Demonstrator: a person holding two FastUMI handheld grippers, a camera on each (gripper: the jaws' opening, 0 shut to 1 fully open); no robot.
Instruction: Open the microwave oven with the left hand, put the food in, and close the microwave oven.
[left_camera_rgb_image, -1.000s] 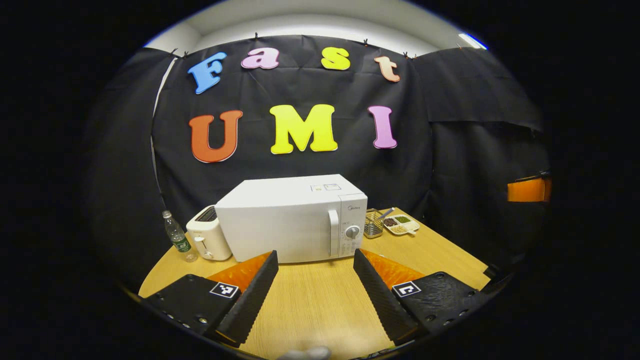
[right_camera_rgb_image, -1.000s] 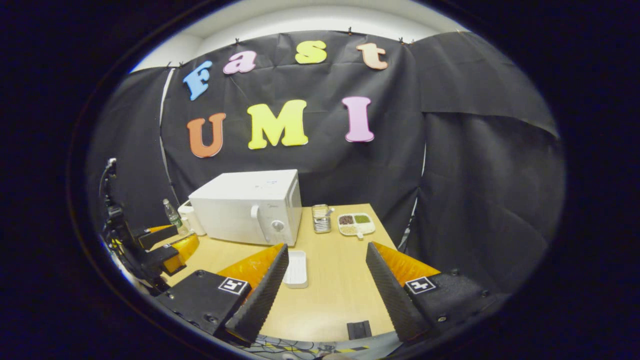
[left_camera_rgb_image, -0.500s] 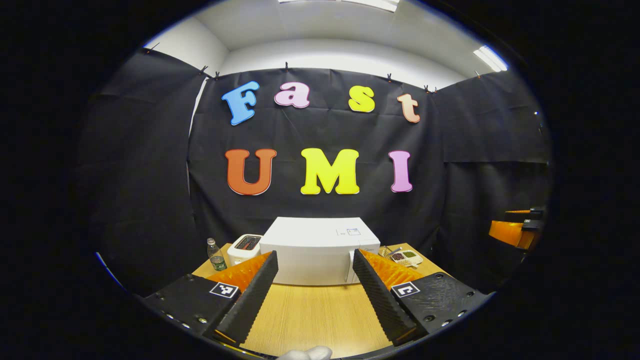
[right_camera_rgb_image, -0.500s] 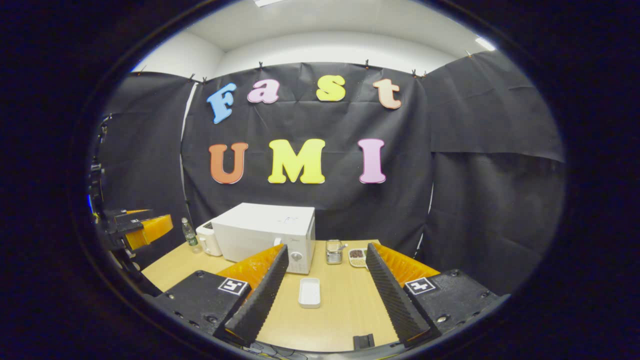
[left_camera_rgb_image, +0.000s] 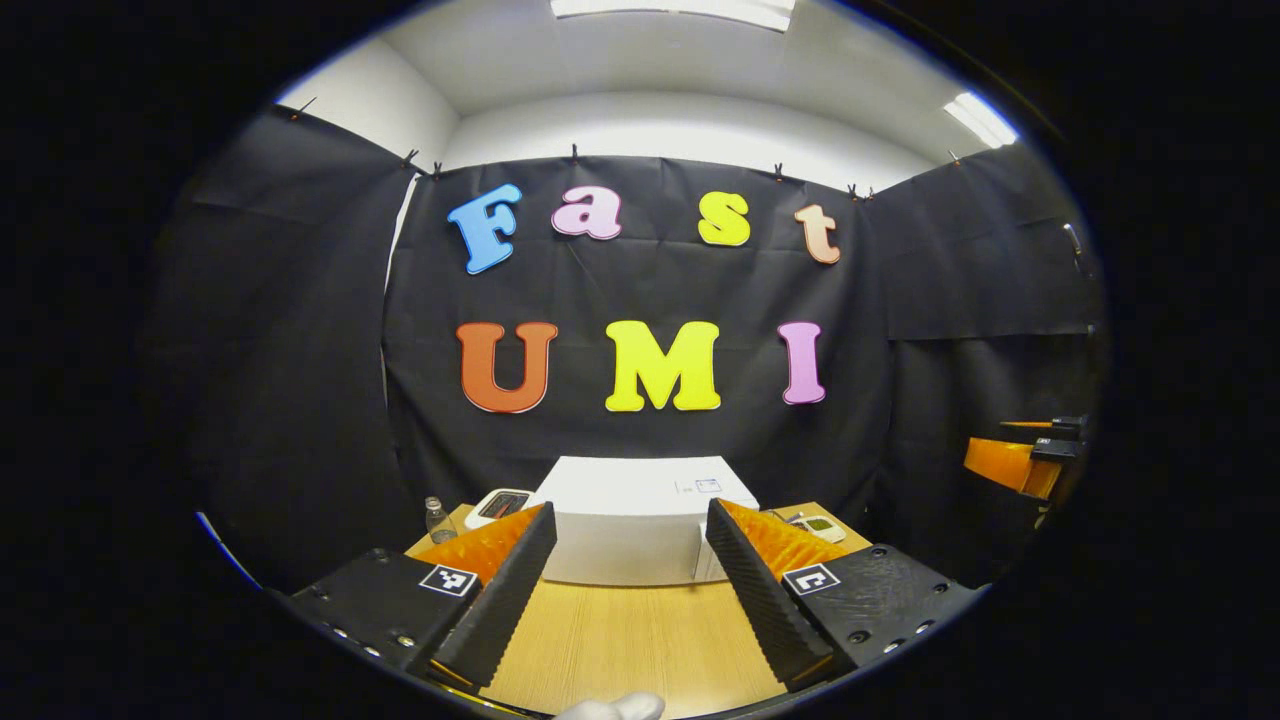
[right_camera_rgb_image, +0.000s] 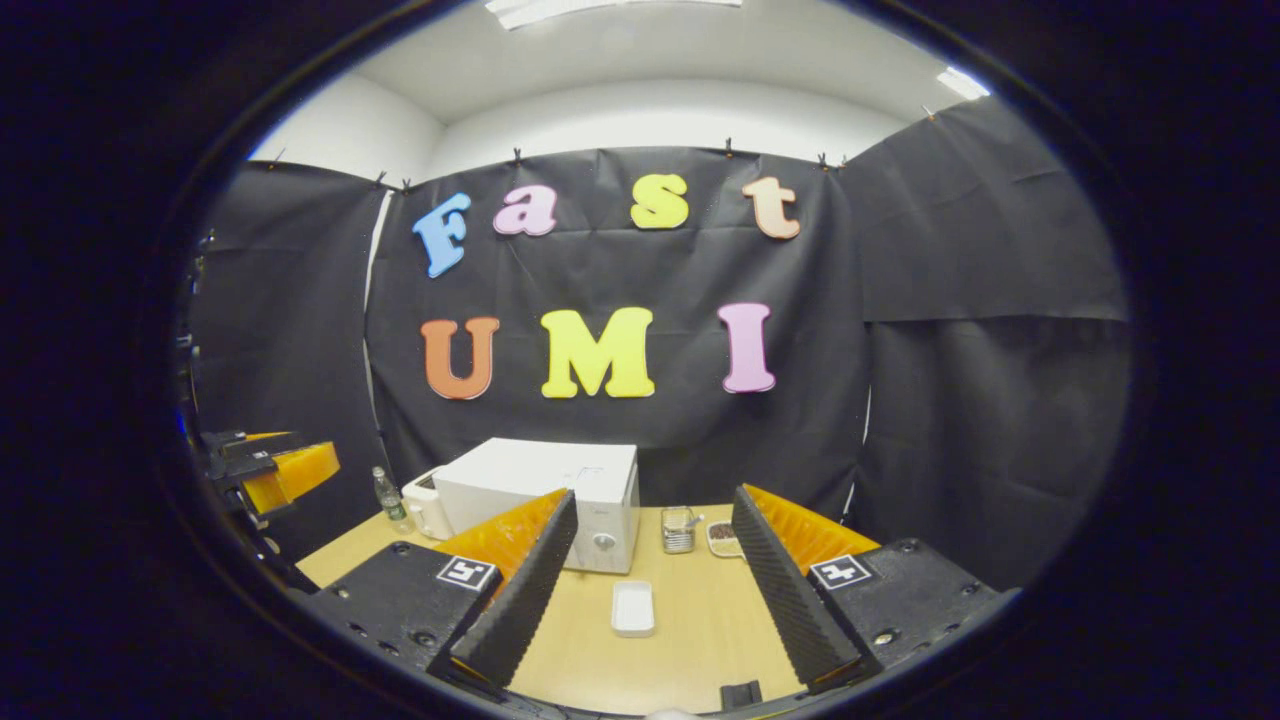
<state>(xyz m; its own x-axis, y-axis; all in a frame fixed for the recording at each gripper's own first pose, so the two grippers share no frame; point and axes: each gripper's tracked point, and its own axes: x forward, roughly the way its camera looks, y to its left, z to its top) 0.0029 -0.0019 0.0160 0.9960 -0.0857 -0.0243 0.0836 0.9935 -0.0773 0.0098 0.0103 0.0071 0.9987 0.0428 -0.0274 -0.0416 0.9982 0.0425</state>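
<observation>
- Two hand-held grippers are in play; the left hand-held gripper (left_camera_rgb_image: 630, 590) has its fingers spread wide with nothing between them, held above the near part of the counter (left_camera_rgb_image: 630, 640)
- Straight ahead of it, between its fingers in the left gripper view, stands the white microwave oven (left_camera_rgb_image: 640, 525) with its door shut, at the back of the counter against the black cloth wall
- To the left of the microwave oven in that view sit a white toaster (left_camera_rgb_image: 497, 505) and, just beside it, a clear water bottle (left_camera_rgb_image: 437, 520)
- A divided dish (left_camera_rgb_image: 818, 524) peeks out past the right finger, to the right of the microwave oven
- The right hand-held gripper (right_camera_rgb_image: 650, 585) is likewise spread apart and holds nothing, above the counter's near edge
- In the right gripper view a small white tray (right_camera_rgb_image: 633, 608) lies flat on the counter between the fingers, in front of the microwave oven and apart from it; what it carries cannot be told
- A wire basket (right_camera_rgb_image: 679, 530) stands just to the right of the microwave oven, with the divided dish beside it
- At the far left of the right gripper view the other gripper's orange finger shows, well off to the side
</observation>
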